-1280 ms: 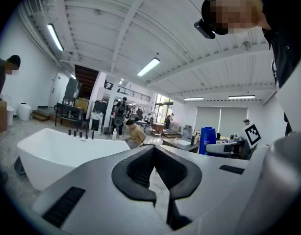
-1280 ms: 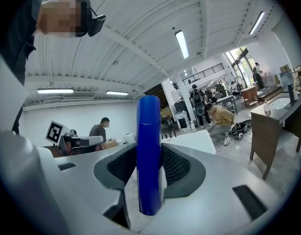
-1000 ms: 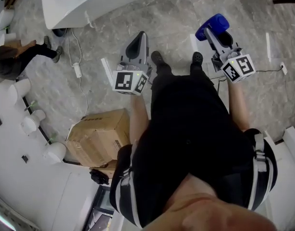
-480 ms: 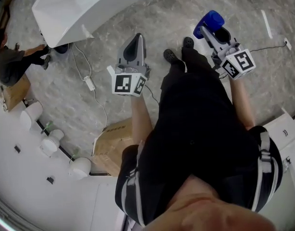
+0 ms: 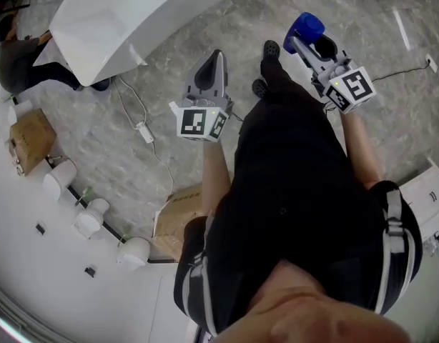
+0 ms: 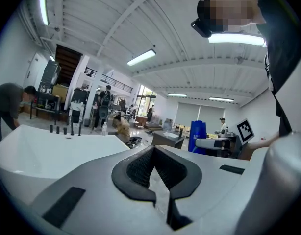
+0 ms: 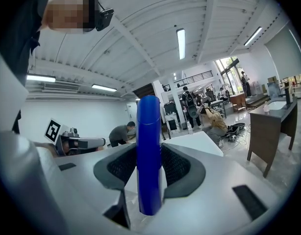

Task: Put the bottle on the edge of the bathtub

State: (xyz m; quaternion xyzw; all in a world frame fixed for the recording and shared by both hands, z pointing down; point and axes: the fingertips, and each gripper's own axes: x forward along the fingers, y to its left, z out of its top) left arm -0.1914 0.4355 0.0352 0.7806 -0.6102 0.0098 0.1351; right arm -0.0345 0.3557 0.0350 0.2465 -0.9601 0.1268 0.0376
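The jaws of the right gripper (image 5: 310,45) are closed on a blue bottle (image 7: 148,131), which stands upright between the pads with its top well above them. The jaws of the left gripper (image 6: 153,153) are together with nothing between them. In the head view the white bathtub (image 5: 119,20) lies at the upper left; the bottle is held over the marble floor (image 5: 169,120) well apart from the bathtub, off to its right, with the left gripper between the two.
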